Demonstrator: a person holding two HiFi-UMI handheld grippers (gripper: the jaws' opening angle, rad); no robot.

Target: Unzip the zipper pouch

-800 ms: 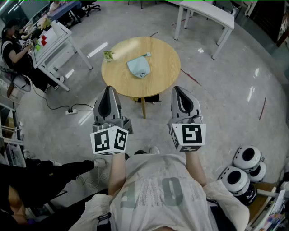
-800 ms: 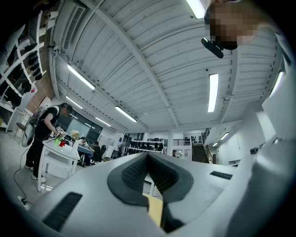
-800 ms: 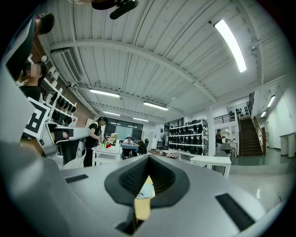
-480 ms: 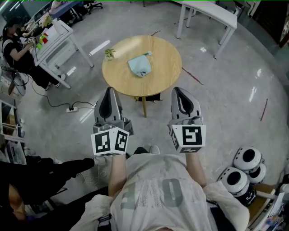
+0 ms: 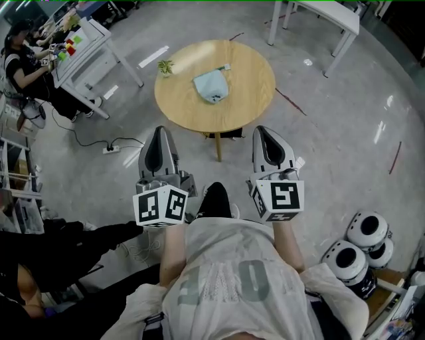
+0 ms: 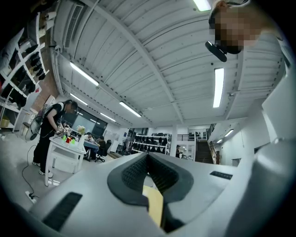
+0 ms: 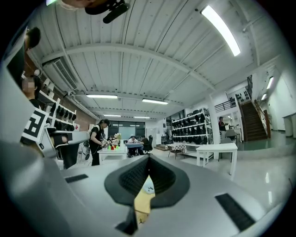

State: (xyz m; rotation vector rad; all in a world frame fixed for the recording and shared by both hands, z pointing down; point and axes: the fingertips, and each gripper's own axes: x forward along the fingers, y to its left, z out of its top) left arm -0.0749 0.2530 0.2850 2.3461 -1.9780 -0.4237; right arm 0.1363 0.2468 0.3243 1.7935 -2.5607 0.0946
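Note:
A pale blue zipper pouch (image 5: 211, 87) lies near the middle of a round wooden table (image 5: 247, 99) ahead of me. Both grippers are held side by side well short of the table, over the floor. My left gripper (image 5: 159, 133) is shut with nothing in it, and so is my right gripper (image 5: 263, 132). In the right gripper view a sliver of the pouch (image 7: 147, 187) and tabletop shows through the closed jaws. In the left gripper view only the yellowish table (image 6: 154, 203) shows past the jaws.
A small potted plant (image 5: 165, 66) stands at the table's left edge. A white desk (image 5: 86, 48) with a person (image 5: 20, 66) at it is far left, another white table (image 5: 332, 16) far right. A power strip and cable (image 5: 111, 147) lie on the floor; round white devices (image 5: 358, 249) sit at lower right.
The table and pouch have shifted slightly up and right in the head view. A dark shoe now shows between the grippers. Both grippers stay shut, side by side.

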